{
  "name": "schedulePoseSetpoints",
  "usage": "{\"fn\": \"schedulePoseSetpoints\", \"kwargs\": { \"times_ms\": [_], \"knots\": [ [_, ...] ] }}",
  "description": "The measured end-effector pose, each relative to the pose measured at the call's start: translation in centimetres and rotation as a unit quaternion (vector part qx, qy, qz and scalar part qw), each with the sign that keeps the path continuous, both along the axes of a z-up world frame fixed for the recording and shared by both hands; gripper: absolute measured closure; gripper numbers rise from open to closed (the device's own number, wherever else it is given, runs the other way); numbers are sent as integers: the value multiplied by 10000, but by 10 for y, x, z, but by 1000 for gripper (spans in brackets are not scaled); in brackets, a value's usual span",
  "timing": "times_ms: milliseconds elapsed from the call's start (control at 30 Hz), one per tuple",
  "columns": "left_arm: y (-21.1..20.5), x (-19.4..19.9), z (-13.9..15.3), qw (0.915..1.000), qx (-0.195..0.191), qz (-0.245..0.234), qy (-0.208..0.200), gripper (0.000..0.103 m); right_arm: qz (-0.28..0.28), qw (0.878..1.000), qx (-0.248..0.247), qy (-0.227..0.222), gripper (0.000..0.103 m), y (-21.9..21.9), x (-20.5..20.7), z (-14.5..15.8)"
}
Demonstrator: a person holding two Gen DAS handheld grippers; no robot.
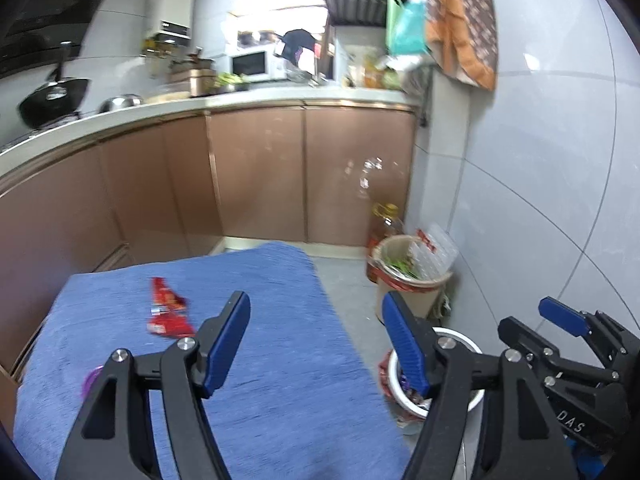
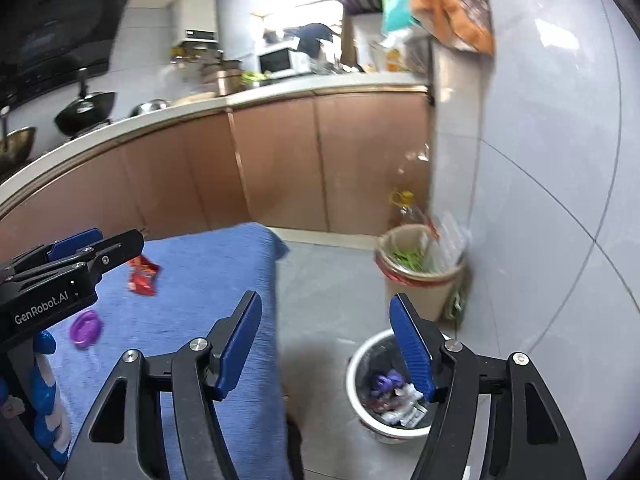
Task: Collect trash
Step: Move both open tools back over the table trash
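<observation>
A red snack wrapper (image 1: 168, 312) (image 2: 142, 276) lies crumpled on the blue cloth-covered table (image 1: 260, 380) (image 2: 208, 272), with a purple lid (image 2: 85, 328) (image 1: 90, 380) nearer to me. My left gripper (image 1: 316, 340) (image 2: 120, 236) is open and empty above the table's right part. My right gripper (image 2: 326, 336) (image 1: 528, 318) is open and empty too, above the floor between the table edge and a white bin (image 2: 354, 364) (image 1: 460, 336). That bin holds wrappers and a purple scrap.
A beige bin (image 1: 412, 276) (image 2: 420, 264) with a red liner and green scraps stands by the tiled wall, with an oil bottle (image 1: 386, 220) (image 2: 404, 200) behind it. Brown cabinets (image 1: 260, 176) and a cluttered counter run along the back. Grey floor (image 2: 320, 292) lies between table and bins.
</observation>
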State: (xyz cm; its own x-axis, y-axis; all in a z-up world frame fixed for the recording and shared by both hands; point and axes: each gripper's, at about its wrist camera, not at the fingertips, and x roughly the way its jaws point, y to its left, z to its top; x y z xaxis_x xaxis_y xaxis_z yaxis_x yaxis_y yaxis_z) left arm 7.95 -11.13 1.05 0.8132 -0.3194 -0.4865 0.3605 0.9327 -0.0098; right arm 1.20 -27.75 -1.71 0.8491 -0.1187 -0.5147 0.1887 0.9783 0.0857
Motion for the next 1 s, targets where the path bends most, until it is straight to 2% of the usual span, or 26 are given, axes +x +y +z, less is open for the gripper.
{"fn": "schedulePoseSetpoints", "kwargs": {
  "times_ms": [200,467,1000],
  "knots": [
    [52,-23,17,9988,-190,347,-273,32,212,9996,-143,-124,35,34,-12,17],
    [96,-52,21,9963,-249,688,-444,30,380,9981,-393,-271,22,65,-26,36],
    [154,-106,28,9901,-327,1187,-669,30,813,9928,-598,-652,22,108,-62,65]
  ]
}}
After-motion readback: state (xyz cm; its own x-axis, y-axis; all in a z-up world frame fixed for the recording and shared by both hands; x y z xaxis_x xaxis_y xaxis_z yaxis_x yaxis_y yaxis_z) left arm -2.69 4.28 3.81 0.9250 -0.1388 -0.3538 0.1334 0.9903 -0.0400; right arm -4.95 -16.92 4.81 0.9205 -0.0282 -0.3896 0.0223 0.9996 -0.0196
